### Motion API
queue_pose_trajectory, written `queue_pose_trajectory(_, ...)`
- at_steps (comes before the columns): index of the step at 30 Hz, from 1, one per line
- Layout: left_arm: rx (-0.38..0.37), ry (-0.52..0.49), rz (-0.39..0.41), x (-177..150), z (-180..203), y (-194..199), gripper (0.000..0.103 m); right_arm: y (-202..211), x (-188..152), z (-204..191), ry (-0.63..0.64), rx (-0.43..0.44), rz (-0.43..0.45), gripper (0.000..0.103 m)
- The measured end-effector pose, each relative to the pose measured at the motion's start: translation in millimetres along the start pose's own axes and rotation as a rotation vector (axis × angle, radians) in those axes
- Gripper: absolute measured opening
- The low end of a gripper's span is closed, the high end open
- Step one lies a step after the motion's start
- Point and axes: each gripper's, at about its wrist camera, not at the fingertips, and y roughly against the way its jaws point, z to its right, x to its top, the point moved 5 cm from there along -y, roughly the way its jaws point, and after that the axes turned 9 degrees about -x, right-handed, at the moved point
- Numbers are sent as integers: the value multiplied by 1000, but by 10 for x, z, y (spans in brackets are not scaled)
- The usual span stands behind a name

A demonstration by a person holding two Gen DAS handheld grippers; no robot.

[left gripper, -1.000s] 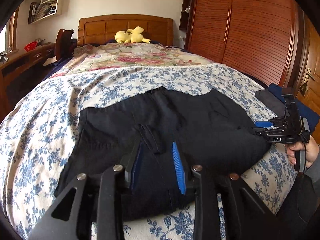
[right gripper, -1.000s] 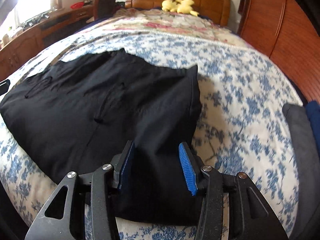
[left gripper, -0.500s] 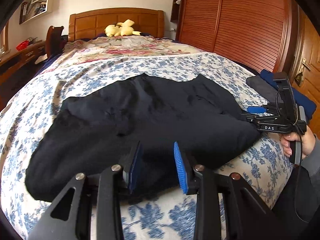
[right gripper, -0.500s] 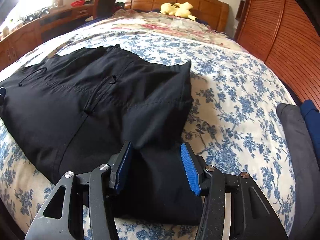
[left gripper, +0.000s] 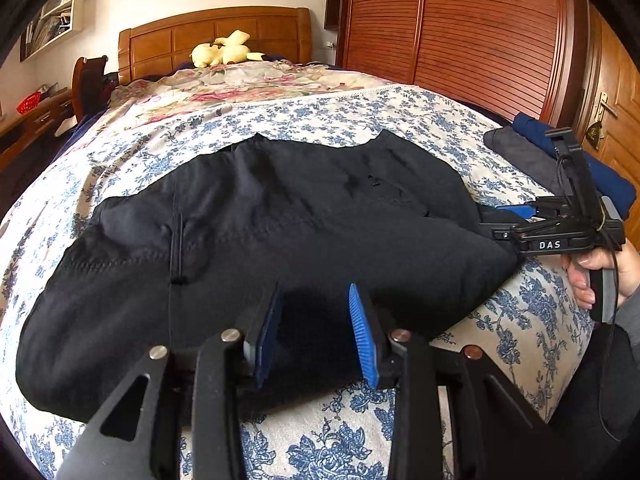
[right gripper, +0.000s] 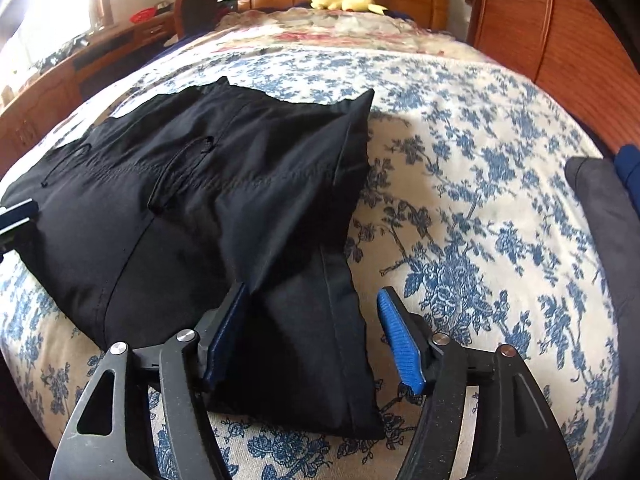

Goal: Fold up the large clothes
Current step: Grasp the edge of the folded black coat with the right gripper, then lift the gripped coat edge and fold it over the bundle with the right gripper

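Note:
A black garment [left gripper: 260, 240] lies folded across the near end of the bed; it also shows in the right wrist view [right gripper: 224, 200]. My left gripper [left gripper: 316, 328] is open, its blue pads apart over the garment's near edge. My right gripper [right gripper: 312, 332] is open wide over the garment's near right corner, and it shows from the side in the left wrist view [left gripper: 516, 216] at the garment's right end. The left gripper's tip shows at the left edge of the right wrist view [right gripper: 16, 216].
The bed [left gripper: 360, 120] has a blue floral cover and a wooden headboard [left gripper: 216, 36] with a yellow plush toy [left gripper: 224, 50]. Folded dark and blue clothes [left gripper: 560, 160] sit at the right edge. A wooden wardrobe [left gripper: 480, 32] stands right, a desk [right gripper: 80, 60] left.
Both grippers have drawn back toward the bed's near edge. The right gripper's jaws have opened wider and let the garment corner lie flat.

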Motion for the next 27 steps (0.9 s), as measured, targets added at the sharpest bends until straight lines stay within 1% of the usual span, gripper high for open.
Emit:
queue_pose_trajectory(2,6,1,-5,-22,-28,-19,34,6,-14,-7,-3,15,-22,68)
queue_pose_trajectory(5,7,10,-19,-50,-60,-66,35,-26,-50,-38,4,67,-67,68)
queue_pose_trajectory(7,10,8,-23,-60,-65,-78,35,-40,-69,-58,6,92,-76,63)
queue_pose_trajectory(9,11,8,-27,-75,-60,-83,35,-39,-76,-56,-13,135,-81,55)
queue_pose_trajectory(10,13,7,-28,-80,-53,-85,35,-36,-77,-63,-17,144,-83,52)
queue_pose_trajectory(13,19,4,-33,-88,-53,-97,35,-8,-75,-95,-11,162,-74,44)
queue_pose_trajectory(15,21,4,-34,-93,-55,-100,35,13,-77,-106,-14,186,-67,34)
queue_pose_trajectory(16,19,6,-34,-92,-59,-99,35,29,-80,-117,-9,193,-60,32)
queue_pose_trajectory(18,9,12,-30,-90,-59,-88,35,49,-79,-133,-9,209,-47,24)
queue_pose_trajectory(19,6,15,-30,-86,-62,-84,35,59,-84,-136,-15,217,-43,22)
queue_pose_trajectory(21,1,18,-29,-79,-69,-75,35,117,-82,-141,-12,209,-24,16)
queue_pose_trajectory(24,-7,23,-25,-62,-80,-48,35,238,-47,-151,4,177,17,12)
queue_pose_trajectory(27,-28,28,-16,-45,-75,5,35,330,14,-89,-9,177,37,11)
